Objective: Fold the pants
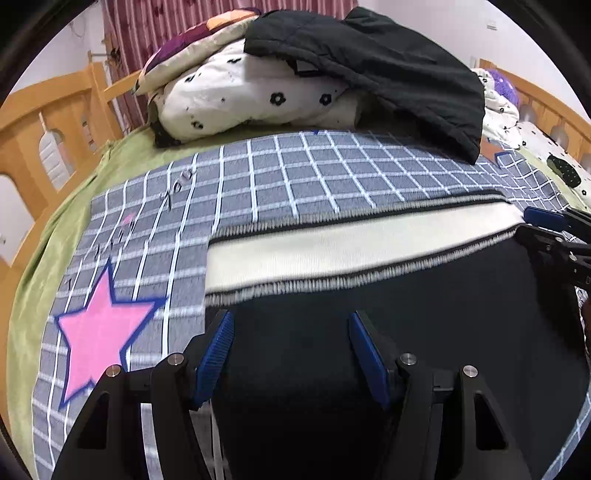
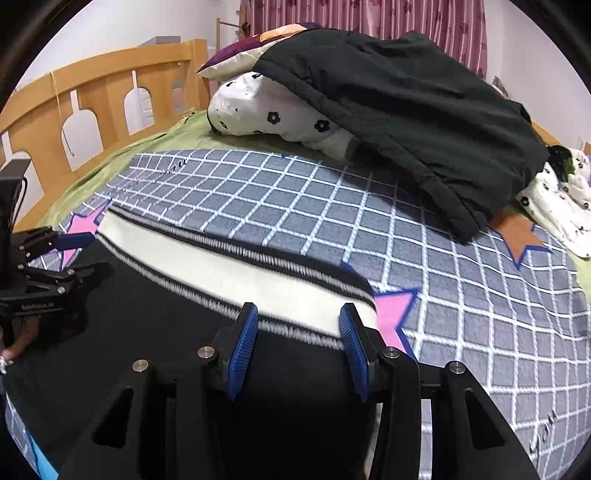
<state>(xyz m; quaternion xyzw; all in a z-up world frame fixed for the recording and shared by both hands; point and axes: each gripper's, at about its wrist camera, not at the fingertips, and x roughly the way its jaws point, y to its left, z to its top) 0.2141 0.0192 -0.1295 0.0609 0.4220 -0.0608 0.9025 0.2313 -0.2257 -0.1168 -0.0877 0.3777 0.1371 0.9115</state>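
Bedroom scene: a grid-patterned blanket (image 1: 288, 173) covers the bed. Nearest, the left tool (image 1: 291, 354) and right tool (image 2: 299, 347) both hang spread wide, gripping nothing, over the black pants (image 2: 155, 317). Just ahead, its white waistband (image 1: 351, 243) runs crosswise, left to right. Farther back, a black jacket (image 2: 406, 110) drapes over bedding.

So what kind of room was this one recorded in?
Most likely a bedroom: the work surface is a bed with a wooden bed rail, a floral duvet heaped at the back, and pink curtains behind.
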